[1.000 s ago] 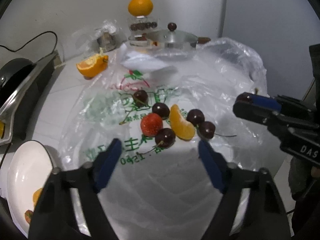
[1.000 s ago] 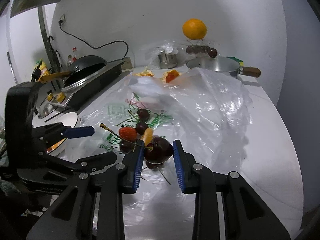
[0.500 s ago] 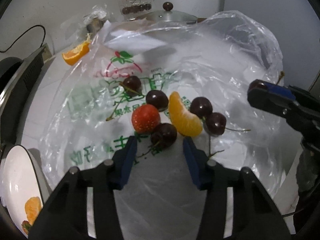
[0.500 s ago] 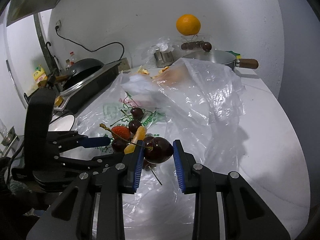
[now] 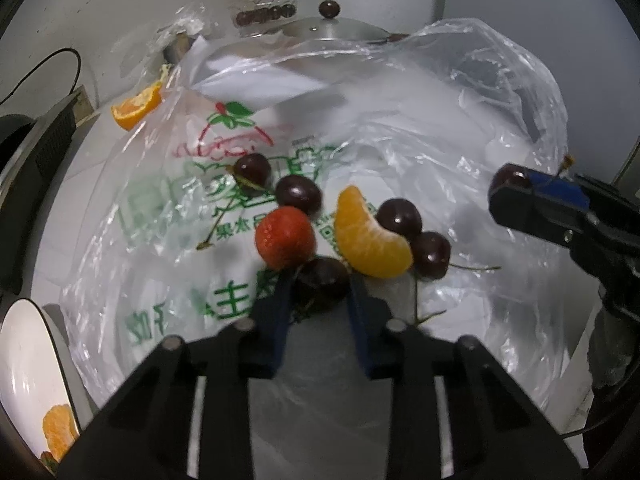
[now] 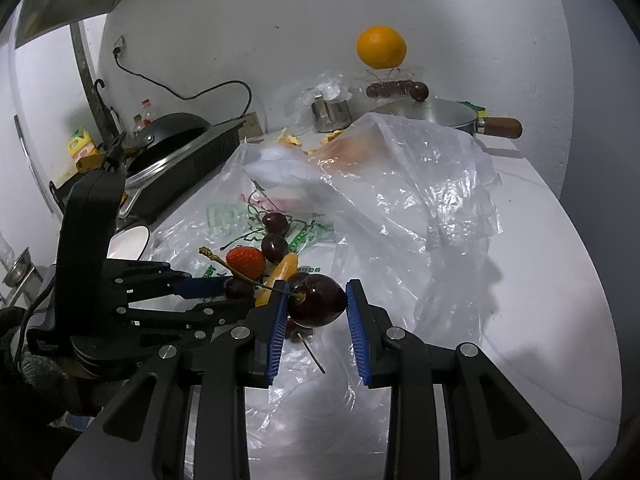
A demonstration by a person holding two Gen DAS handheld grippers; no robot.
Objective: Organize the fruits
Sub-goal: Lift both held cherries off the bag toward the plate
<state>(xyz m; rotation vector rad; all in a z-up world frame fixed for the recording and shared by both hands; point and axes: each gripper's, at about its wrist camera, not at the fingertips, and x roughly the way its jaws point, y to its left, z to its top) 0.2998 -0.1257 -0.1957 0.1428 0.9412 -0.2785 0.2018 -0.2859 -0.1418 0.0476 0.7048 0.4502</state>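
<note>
In the left wrist view, the left gripper (image 5: 320, 292) is seen closed around a dark cherry (image 5: 322, 284) on the plastic bag (image 5: 400, 120); its jaws have just been closing from wide apart. A strawberry (image 5: 285, 237), an orange segment (image 5: 370, 240) and four more cherries are left on the bag, while one segment already lies on the white plate (image 5: 24, 364).

In the right wrist view, the right gripper (image 6: 316, 300) is seen clamped on a second cherry (image 6: 318, 300), lifted clear of the bag, unchanged from the earlier frame. Most fruit is judged unsorted.
</note>
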